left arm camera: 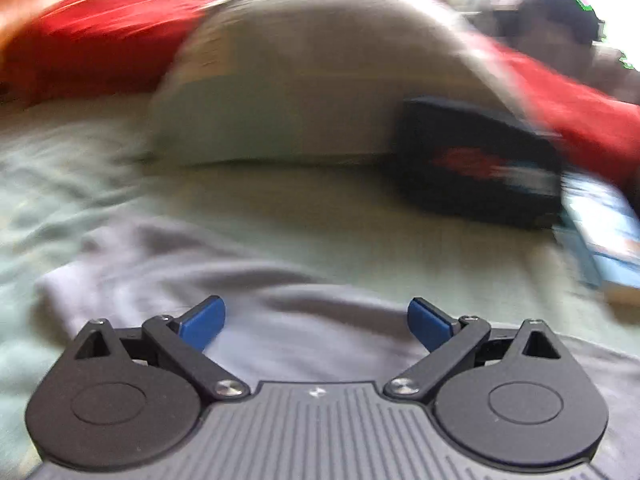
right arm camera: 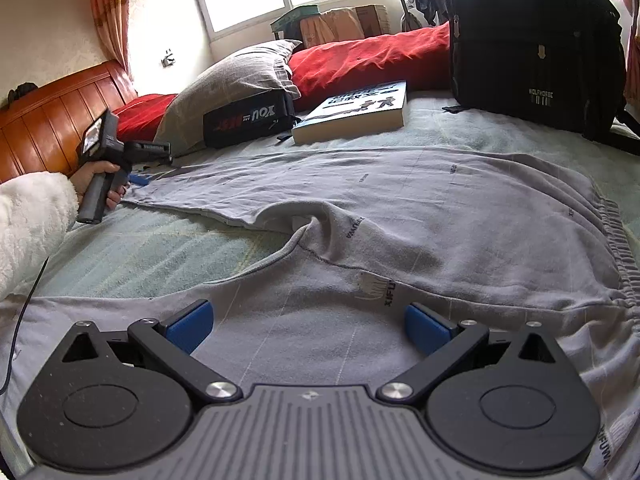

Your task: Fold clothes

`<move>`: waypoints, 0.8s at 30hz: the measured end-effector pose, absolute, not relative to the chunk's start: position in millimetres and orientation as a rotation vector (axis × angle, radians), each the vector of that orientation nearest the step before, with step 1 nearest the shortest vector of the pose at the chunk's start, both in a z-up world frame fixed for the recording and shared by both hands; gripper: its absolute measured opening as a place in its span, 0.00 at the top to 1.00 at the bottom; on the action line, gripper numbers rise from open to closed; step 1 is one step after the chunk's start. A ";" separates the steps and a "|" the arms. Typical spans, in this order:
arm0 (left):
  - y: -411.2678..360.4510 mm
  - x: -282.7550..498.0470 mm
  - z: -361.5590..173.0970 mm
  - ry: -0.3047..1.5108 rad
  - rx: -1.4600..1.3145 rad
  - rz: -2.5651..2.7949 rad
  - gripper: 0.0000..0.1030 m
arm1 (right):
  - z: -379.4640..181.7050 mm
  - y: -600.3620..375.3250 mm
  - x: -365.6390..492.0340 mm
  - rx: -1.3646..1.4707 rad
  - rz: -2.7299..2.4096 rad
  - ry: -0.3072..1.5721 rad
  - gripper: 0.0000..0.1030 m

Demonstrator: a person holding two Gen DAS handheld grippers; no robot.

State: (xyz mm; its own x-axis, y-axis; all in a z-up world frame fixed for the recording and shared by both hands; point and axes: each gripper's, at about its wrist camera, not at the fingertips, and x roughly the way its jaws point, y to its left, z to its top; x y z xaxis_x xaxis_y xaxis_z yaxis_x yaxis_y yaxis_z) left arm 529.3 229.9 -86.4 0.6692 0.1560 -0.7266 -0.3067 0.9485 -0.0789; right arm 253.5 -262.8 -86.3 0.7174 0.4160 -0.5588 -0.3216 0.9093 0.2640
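Both grippers, L (left arm camera: 316,322) and R (right arm camera: 308,328), jaws wide, nothing held, hovering over grey sweatpants (right arm camera: 420,200) spread flat on bed. L sits at leg cuff, pillow (right arm camera: 232,80) side; R near waistband end. Risk: L view motion-blurred, so a fast pinch may miss the cuff or snag bedsheet (right arm camera: 140,248) too.

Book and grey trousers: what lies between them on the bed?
Only a bare strip of pale green bedsheet separates the book from the grey trousers, seen in the right wrist view.
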 end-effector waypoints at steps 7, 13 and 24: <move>182.9 520.4 -63.1 0.789 -0.107 0.240 0.06 | -84.0 -263.5 252.6 0.162 0.407 0.660 0.00; 76.3 485.8 -49.2 0.851 -0.014 -0.170 0.06 | -70.0 -271.5 245.6 0.229 0.401 0.670 0.00; -53.4 412.7 -66.7 0.880 0.213 -0.526 0.04 | -46.0 -280.8 221.7 0.191 0.371 0.638 0.00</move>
